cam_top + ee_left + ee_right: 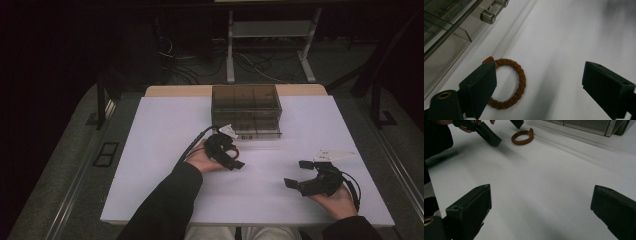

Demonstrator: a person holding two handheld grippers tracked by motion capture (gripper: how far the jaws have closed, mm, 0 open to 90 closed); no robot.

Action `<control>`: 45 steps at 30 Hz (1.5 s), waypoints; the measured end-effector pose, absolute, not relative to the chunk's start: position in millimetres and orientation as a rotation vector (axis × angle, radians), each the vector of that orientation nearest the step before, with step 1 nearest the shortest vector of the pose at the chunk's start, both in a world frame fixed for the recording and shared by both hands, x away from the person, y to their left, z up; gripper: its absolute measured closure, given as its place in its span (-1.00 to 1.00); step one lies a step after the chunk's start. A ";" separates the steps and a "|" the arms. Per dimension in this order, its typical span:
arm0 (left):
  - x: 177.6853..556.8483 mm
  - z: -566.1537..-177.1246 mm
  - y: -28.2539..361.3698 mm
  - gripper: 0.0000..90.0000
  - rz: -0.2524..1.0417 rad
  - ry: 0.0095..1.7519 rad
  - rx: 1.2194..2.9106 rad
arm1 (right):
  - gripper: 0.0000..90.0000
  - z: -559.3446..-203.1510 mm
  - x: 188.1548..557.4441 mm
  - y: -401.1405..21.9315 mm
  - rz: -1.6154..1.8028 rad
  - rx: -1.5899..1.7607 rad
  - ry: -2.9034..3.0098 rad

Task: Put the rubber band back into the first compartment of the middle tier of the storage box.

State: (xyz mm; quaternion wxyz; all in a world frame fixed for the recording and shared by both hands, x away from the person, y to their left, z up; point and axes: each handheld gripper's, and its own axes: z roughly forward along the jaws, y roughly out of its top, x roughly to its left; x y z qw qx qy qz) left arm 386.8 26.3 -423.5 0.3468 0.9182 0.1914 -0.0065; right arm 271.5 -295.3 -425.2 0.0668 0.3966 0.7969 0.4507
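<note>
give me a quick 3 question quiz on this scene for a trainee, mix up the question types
1. True or false: the left hand-held gripper is clamped on the brown braided ring.
2. Multiple choice: the ring lies on the A) white table top B) drawer box C) floor.
3. Fill in: the right hand-held gripper has ____ between its pads.

Key:
1. False. Its jaws stand wide; the ring lies flat on the white table top by one jaw, unpinched.
2. A, in front of the smoky clear drawer box.
3. Nothing; its jaws are open over bare table.
</note>
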 end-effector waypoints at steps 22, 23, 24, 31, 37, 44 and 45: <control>390.3 -433.8 25.6 -0.17 -0.003 0.470 2.449 | -0.94 -425.8 271.9 -294.6 1.356 1.196 2.405; 390.1 -434.1 25.0 -0.13 0.004 0.464 2.456 | -0.94 -425.8 271.9 -294.6 1.356 1.196 2.405; 389.8 -434.6 24.5 -0.10 0.006 0.464 2.456 | -0.94 -425.8 271.9 -294.8 1.355 1.197 2.404; 388.5 -435.5 21.9 0.10 0.048 0.442 2.467 | -0.94 -425.7 272.0 -295.3 1.349 1.200 2.404; 387.6 -435.5 21.1 0.31 0.066 0.430 2.470 | -0.94 -426.0 272.2 -295.0 1.348 1.197 2.405; 389.5 -435.7 21.8 0.53 0.074 0.439 2.467 | -0.94 -426.1 272.5 -295.1 1.348 1.197 2.405; 389.9 -435.5 22.3 0.58 0.074 0.443 2.471 | -0.94 -426.1 272.5 -295.2 1.348 1.197 2.403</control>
